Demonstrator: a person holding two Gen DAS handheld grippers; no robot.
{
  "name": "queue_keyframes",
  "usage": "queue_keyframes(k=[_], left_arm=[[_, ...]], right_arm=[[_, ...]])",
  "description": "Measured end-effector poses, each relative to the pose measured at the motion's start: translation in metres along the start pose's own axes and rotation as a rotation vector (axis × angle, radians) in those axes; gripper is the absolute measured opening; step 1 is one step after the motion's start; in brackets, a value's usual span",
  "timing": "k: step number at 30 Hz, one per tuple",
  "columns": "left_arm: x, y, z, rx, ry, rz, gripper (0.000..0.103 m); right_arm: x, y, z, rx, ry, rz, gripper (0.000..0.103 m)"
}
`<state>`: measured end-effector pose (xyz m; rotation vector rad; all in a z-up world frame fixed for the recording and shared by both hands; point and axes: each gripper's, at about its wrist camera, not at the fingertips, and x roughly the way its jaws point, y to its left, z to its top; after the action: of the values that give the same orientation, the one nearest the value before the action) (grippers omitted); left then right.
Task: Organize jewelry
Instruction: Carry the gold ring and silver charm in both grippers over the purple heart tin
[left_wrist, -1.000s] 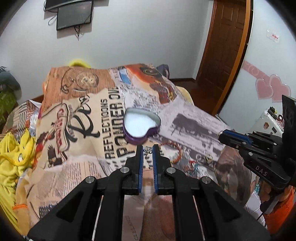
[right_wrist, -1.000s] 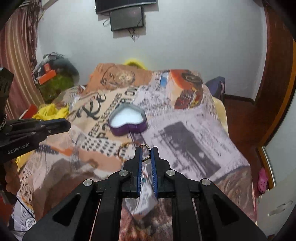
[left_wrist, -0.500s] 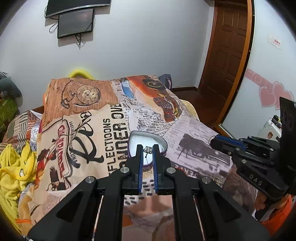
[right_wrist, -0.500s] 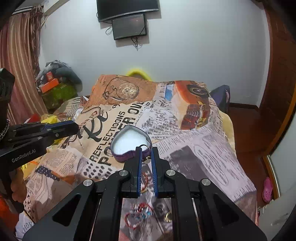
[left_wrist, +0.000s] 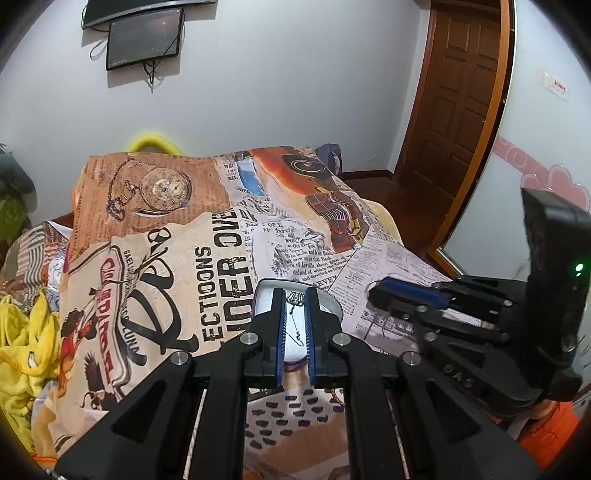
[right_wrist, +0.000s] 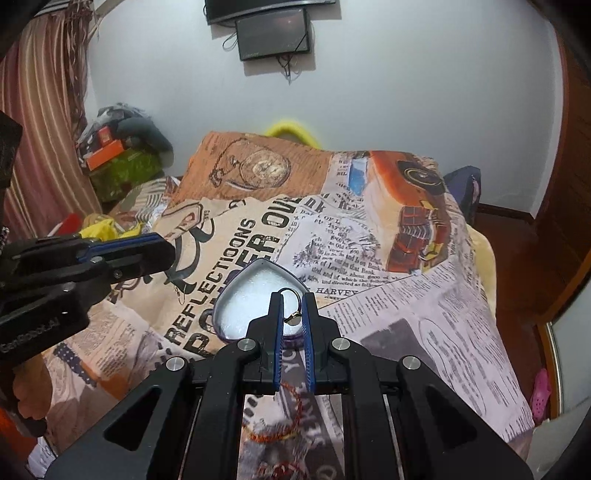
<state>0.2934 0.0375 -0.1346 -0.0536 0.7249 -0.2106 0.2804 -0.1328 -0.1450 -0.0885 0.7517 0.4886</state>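
Both grippers carry jewelry over the heart box.

Your left gripper (left_wrist: 295, 295) is clamped nearly shut on a silver charm (left_wrist: 296, 298) whose chain hangs between the fingers; your right gripper (right_wrist: 293, 299) pinches a gold hoop (right_wrist: 292, 303) the same way. Both tips sit above the box (right_wrist: 236, 295) on the bed (right_wrist: 424, 317), so opening should drop each piece inside. More bracelets (right_wrist: 280, 413) lie on the cover nearer you.
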Motion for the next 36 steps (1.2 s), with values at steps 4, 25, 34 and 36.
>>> queue_keyframes(k=[4,25,34,36], left_arm=[[0.013,0.006,0.002,-0.011,0.013,0.006,0.009],[0.069,0.019,-0.012,-0.036,0.148,-0.053,0.008],[0.069,0.020,-0.014,-0.025,0.154,-0.052,0.009],[0.069,0.020,-0.014,-0.025,0.154,-0.047,0.009]], right_arm=[[0.014,0.001,0.002,-0.022,0.028,0.011,0.009],[0.067,0.003,0.006,-0.049,0.185,0.061,0.009],[0.082,-0.001,0.001,-0.027,0.246,0.075,0.009],[0.082,-0.002,0.001,-0.027,0.250,0.077,0.009]])
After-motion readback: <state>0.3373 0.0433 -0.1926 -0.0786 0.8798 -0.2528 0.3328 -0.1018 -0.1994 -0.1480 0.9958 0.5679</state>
